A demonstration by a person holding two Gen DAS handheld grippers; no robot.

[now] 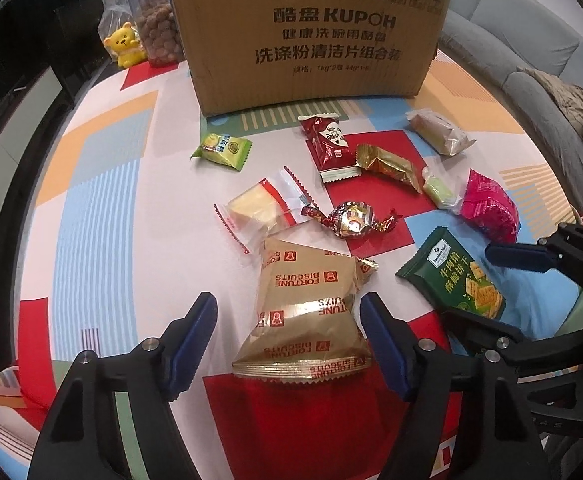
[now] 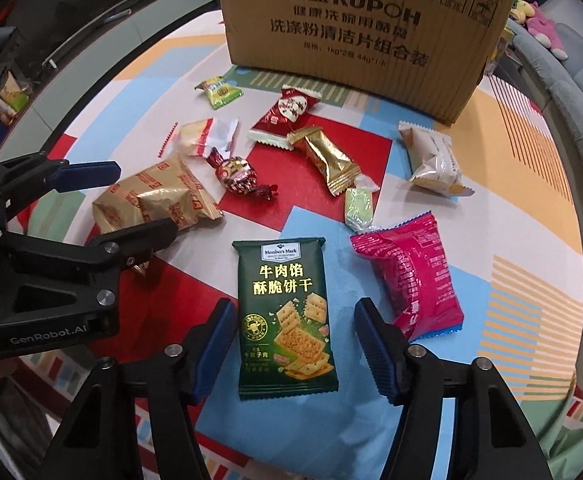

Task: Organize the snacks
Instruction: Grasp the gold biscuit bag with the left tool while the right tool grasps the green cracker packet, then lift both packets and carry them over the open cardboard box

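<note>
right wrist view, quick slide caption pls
Right gripper open astride green cracker pack, fingers not touching; snacks scattered before the box.

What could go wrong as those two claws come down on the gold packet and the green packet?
1. The gold biscuit packet is puffy and crinkled between the left gripper pads, so it might slip or get crushed.
2. The green cracker packet lies flat between the open right gripper pads; they may slide over it.
3. Both grippers work close together and could bump each other.
</note>
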